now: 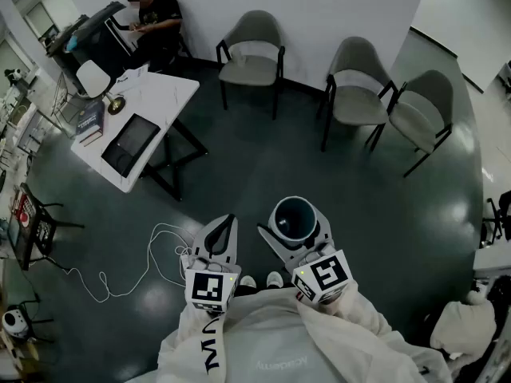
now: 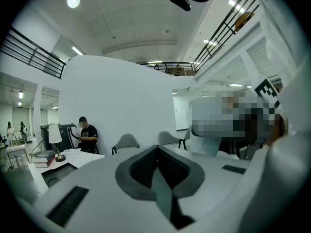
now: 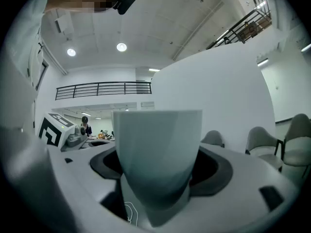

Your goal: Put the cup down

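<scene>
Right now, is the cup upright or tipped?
Upright: the cup has its rim level on top; the head view looks down into it.

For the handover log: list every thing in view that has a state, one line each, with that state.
cup, upright, mouth up, held in the right tool, not yet set down
right tool, shut on the cup
left tool, shut, empty
chairs, all three upright, unoccupied
tablet, flat on the white table, screen dark
cable, loose on the floor
</scene>
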Demonstrator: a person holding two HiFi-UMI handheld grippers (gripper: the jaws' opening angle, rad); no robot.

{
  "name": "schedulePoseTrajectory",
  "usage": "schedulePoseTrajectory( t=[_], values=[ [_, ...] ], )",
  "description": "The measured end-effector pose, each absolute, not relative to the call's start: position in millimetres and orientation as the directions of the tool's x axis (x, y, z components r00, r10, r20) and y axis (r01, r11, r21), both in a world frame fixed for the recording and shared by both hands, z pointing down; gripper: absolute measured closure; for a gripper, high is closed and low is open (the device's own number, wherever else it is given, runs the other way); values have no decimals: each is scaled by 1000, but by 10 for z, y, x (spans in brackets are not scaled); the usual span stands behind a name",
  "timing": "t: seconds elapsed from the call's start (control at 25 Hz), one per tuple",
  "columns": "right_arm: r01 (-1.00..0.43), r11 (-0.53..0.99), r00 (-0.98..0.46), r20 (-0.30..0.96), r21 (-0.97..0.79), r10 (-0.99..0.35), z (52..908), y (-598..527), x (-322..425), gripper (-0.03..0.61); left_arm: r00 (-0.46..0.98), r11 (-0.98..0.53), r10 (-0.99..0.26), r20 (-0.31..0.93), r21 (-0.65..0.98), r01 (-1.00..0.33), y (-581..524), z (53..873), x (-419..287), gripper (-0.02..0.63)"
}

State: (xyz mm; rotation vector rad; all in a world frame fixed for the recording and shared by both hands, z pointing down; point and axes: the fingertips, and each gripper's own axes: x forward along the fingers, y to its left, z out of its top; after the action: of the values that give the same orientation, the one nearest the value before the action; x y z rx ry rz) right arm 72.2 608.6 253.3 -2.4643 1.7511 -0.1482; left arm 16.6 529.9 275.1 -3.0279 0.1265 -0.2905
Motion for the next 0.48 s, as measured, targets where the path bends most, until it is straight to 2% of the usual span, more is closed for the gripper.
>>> schedulePoseTrajectory(
  t=[0.48],
  values=[
    [-942,-302,304,8,-146,-953,2564,6057,770,196,977,-990,-112,183,-110,-93,5298,2779,190,601]
  ],
)
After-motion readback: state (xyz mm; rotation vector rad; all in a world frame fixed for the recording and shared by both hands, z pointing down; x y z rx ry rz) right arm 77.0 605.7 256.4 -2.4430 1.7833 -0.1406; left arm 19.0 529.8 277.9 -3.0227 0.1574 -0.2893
